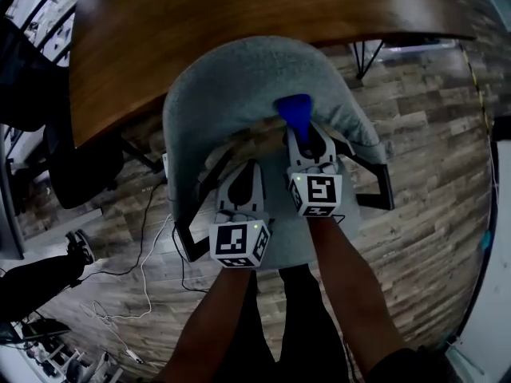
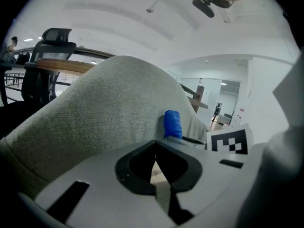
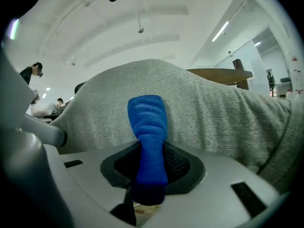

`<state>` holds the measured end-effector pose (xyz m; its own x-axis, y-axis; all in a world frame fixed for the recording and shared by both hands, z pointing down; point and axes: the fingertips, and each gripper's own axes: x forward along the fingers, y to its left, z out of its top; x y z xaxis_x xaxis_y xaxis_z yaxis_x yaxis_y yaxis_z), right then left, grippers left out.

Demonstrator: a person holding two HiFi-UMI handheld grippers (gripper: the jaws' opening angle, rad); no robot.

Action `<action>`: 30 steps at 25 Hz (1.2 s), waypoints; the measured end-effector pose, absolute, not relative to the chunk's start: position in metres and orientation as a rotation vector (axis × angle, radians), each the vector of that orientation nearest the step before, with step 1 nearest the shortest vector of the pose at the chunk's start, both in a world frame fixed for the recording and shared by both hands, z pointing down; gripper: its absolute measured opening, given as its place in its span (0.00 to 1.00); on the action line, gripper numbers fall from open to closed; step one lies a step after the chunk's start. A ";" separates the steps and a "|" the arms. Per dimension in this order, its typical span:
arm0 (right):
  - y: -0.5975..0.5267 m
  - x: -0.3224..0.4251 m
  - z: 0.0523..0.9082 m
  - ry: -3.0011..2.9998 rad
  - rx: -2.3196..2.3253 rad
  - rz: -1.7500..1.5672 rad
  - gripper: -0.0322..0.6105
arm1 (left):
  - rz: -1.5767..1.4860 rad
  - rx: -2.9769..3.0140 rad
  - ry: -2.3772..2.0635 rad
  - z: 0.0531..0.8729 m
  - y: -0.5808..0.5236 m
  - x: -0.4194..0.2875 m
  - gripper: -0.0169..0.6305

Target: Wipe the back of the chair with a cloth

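White cubes with black square markers sit nearest, one on each gripper at the end of the person's forearms. The left gripper (image 1: 249, 166) has its jaws brought together, with nothing between them in the left gripper view. It is just beside the right gripper (image 1: 303, 132) and a little nearer the person. Whether its tips touch the upholstery cannot be told.

The right gripper's jaws are clamped on a blue cloth (image 1: 295, 108). In the right gripper view the cloth rises out of the jaws as a narrow, bunched strip with a rounded top. It lies against the grey fabric of the chair back (image 1: 231, 78), on the part of the curved back to the person's right of centre. The back is a rounded shell of woven grey textile that wraps around both grippers. Black frame pieces (image 1: 374, 183) stick out at the chair's lower sides.

Just past the top of the chair back runs the curved edge of a brown wooden table (image 1: 239, 10). A wood-plank floor (image 1: 423, 110) spreads around it, with thin cables (image 1: 148, 242) trailing at the left. A dark office chair (image 1: 76, 166) is near the table's left edge.
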<state>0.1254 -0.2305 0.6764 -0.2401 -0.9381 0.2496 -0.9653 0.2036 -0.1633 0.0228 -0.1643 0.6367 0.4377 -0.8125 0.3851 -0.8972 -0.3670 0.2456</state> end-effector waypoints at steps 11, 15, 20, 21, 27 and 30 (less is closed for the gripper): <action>-0.195 0.201 0.676 -2.178 2.124 0.473 0.24 | 0.315 2.384 -1.309 0.638 -0.168 0.070 0.03; -0.182 0.222 0.673 -2.121 2.197 0.480 0.24 | 0.321 2.407 -1.264 0.636 -0.164 0.087 0.03; -0.168 0.233 0.669 -2.088 2.240 0.484 0.24 | 0.323 2.429 -1.219 0.634 -0.157 0.103 0.03; -0.164 0.235 0.668 -2.082 2.246 0.486 0.24 | 0.324 2.433 -1.212 0.634 -0.155 0.106 0.03; -0.148 0.236 0.660 -2.073 2.254 0.475 0.24 | 0.319 2.443 -1.186 0.628 -0.145 0.111 0.03; -0.134 0.224 0.644 -2.094 2.235 0.468 0.24 | 0.308 2.416 -1.199 0.619 -0.137 0.101 0.03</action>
